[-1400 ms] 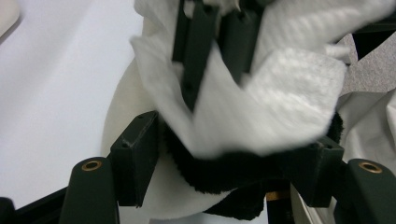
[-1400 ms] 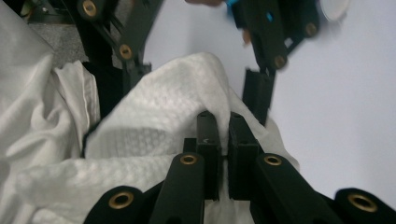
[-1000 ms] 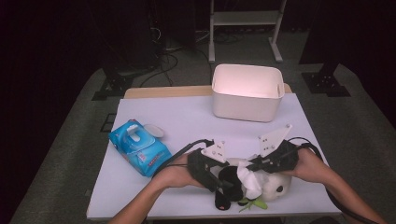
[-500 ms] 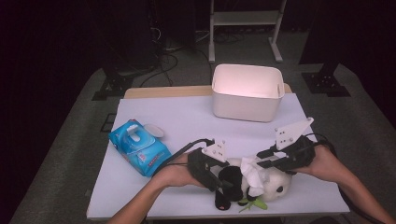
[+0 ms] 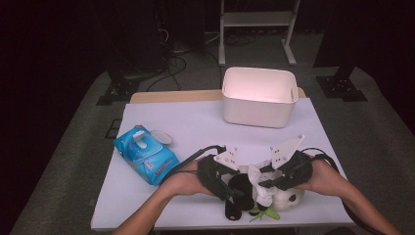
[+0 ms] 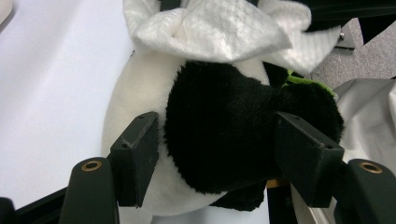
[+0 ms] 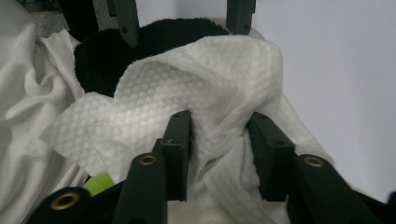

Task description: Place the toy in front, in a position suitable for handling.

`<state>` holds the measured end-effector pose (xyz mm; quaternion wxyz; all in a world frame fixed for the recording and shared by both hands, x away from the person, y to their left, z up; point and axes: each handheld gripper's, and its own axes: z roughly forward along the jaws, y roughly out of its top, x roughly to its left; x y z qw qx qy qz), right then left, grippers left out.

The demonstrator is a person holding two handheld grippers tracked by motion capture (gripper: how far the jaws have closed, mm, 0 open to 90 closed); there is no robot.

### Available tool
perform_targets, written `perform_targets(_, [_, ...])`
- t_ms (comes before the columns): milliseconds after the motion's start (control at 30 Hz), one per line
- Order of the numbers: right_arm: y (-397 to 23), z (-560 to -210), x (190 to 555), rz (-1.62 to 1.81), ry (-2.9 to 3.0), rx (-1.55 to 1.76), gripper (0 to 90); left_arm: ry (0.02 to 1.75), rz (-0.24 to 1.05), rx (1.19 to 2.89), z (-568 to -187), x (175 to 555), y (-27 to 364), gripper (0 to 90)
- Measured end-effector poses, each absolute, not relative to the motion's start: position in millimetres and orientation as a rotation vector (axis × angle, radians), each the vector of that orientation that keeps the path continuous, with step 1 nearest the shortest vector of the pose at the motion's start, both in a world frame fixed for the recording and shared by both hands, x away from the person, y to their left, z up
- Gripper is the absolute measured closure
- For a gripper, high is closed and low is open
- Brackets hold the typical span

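Note:
A black-and-white panda plush lies at the table's front edge, with a green leaf beside it. My left gripper is shut on the panda plush, its pads pressing the white body and the black limb. A white textured wipe is draped over the plush. My right gripper has just been opening; its jaws now stand apart with a loose bunch of the wipe between them. The left gripper's jaws show beyond the wipe.
A blue pack of wet wipes with its lid open lies at the table's left. A white bin stands at the back right. The white table is bare in the middle. Cables trail from both grippers.
My right gripper swung out to the right and has come back left and down onto the wipe on the plush. The left gripper and the plush have kept still.

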<state>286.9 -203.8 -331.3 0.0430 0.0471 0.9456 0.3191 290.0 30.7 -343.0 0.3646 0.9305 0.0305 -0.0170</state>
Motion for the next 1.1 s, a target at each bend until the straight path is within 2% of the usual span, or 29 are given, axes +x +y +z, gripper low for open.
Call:
perform_targets(33, [-203.8,-331.3,286.9,0.976,2.892,0.144,65.8,0.077,-0.046,2.389,-343.4,290.3,31.7,32.2])
perform_targets(100, [-207.7,-331.4,286.3,0.976,2.873,0.118,80.4,0.080,-0.048,2.378,-344.4,290.1,32.4,32.4])
perform_targets(167, [-213.2,-330.0,286.1,0.967,2.869,0.126,82.4,0.081,-0.049,2.373,-344.4,289.8,32.3,32.5])
perform_targets(567, [-267.1,-323.1,281.1,1.028,2.828,0.300,82.5,0.079,-0.061,2.374,-342.9,290.9,30.4,32.6])
perform_targets(833, [-263.9,-335.8,281.2,1.038,2.844,0.317,82.8,0.058,-0.066,2.393,-328.8,293.9,24.1,30.8])
perform_targets(967, [-264.2,-339.5,279.9,1.073,2.841,0.312,82.9,0.042,-0.050,2.392,-317.5,297.3,9.9,31.1])
perform_targets(1100, [-266.7,-342.8,277.9,1.108,2.831,0.309,82.9,0.020,-0.034,2.462,-317.8,301.8,-11.3,31.3])
